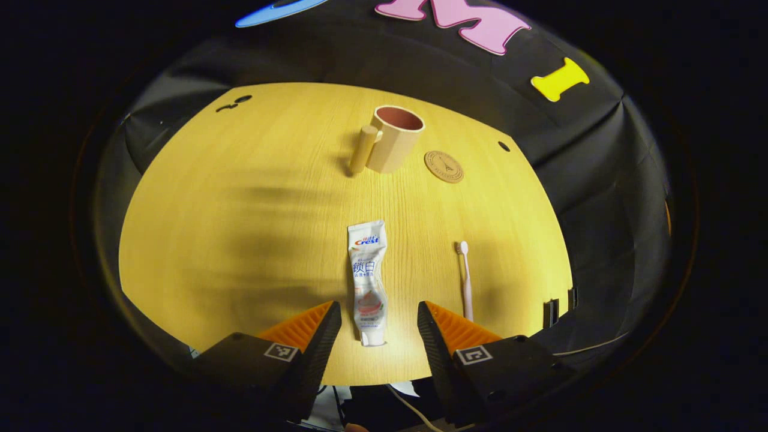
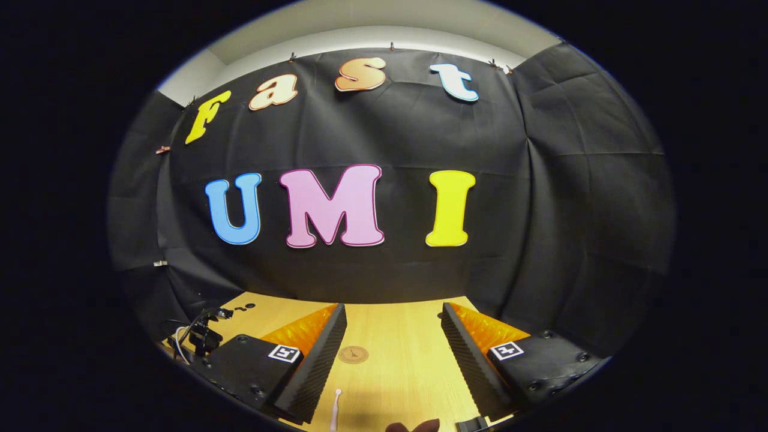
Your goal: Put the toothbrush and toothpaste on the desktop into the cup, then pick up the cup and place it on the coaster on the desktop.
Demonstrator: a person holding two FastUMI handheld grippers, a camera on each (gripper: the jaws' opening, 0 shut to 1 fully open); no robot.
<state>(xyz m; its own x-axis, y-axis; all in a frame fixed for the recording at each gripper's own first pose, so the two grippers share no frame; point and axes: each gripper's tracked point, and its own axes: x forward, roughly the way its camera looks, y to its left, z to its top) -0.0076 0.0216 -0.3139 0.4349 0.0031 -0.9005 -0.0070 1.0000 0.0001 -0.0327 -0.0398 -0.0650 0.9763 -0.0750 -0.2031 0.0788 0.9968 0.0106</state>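
- Since nothing has yet been put in the cup (image 1: pixel 394 139), the step in hand is judged to be the first pick, most likely of the toothpaste (image 1: pixel 368 282).
- The left gripper (image 1: pixel 379 329) is held with its jaws spread wide and empty above the near edge of the desktop (image 1: pixel 240 228); the capped end of the toothpaste lies between the fingertips in the left gripper view, untouched.
- The tube lies flat near the middle of the near edge, its length running towards the far edge; the toothbrush (image 1: pixel 464 279) lies to its right, well apart, towards the right edge.
- The cup stands upright near the far edge, its handle to the left, with the coaster (image 1: pixel 444 166) just beside it on the right.
- The right gripper (image 2: pixel 394 354) is likewise held wide and empty, and the toothbrush (image 2: pixel 336 409) and the coaster (image 2: pixel 353 354) are seen between its fingers.
- The tube would best be gripped across its width at the firmer capped end, so that it can be tipped upright over the cup.
- A soft tube may sag or slip, so a low, square descent is advised.
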